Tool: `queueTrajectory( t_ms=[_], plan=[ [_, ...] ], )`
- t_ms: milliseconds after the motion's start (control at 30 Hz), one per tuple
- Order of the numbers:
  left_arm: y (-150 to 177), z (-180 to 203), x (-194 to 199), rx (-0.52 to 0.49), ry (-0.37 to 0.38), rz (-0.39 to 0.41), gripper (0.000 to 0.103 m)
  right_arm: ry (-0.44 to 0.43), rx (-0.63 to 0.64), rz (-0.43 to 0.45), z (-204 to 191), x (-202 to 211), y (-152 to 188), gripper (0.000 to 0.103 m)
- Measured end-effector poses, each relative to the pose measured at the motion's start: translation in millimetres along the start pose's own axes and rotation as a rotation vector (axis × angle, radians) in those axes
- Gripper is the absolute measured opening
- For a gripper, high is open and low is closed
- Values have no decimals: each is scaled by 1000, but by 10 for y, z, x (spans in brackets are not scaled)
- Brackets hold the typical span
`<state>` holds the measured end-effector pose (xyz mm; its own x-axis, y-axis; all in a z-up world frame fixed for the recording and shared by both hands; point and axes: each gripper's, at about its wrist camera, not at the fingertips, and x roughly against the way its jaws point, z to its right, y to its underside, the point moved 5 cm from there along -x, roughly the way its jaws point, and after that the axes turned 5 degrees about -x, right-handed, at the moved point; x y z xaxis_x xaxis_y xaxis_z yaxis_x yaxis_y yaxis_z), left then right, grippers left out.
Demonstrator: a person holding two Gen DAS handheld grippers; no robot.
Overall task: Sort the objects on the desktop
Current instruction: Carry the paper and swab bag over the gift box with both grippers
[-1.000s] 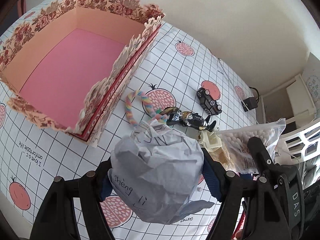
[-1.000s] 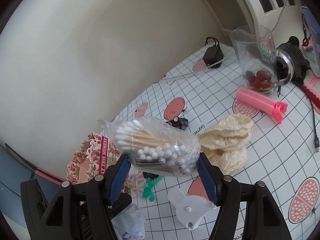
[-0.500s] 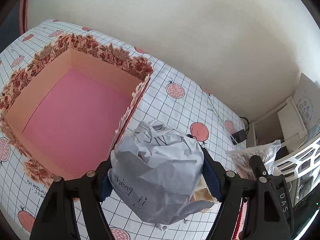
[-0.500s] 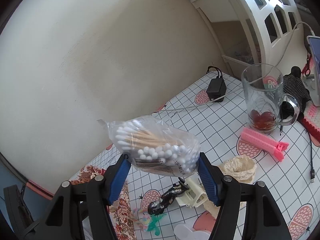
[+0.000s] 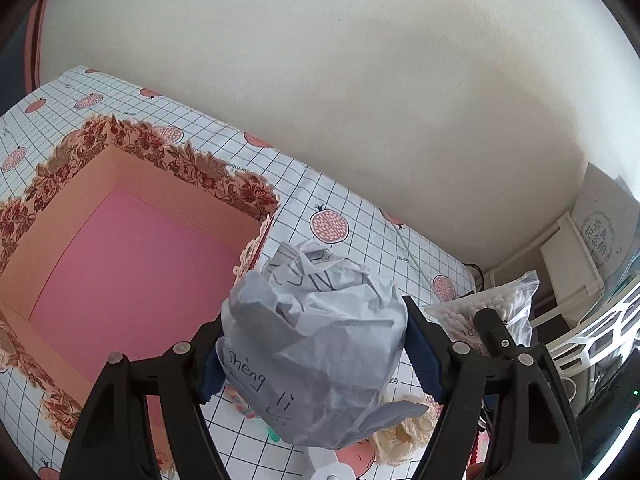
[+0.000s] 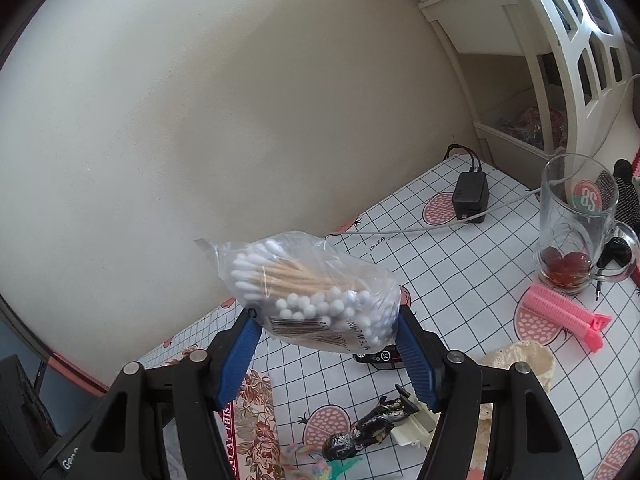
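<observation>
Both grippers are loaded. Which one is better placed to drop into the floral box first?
Left, probably. The left gripper holds the crumpled paper ball right beside the open floral box. The right gripper, holding the cotton swab bag, sees only the box's edge.

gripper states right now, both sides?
Left gripper: shut on the crumpled paper ball.
Right gripper: shut on the bag of cotton swabs.

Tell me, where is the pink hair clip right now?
In the right wrist view, the pink hair clip lies on the checked tablecloth at the right, just below the glass mug and above the cream lace cloth.
</observation>
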<state>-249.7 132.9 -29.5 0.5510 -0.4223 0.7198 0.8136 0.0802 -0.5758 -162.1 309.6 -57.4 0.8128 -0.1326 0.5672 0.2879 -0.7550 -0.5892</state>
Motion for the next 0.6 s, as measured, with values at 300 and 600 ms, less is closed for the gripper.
queueTrajectory(
  t_ms=[300,600],
  plan=[
    [-234,-292,246,25,-63,88,77,-75,39,-70,-414,-21,221,70],
    [-404,-895,548,154,-77,132,77,-161,110,-136,-915,25,596,70]
  ],
)
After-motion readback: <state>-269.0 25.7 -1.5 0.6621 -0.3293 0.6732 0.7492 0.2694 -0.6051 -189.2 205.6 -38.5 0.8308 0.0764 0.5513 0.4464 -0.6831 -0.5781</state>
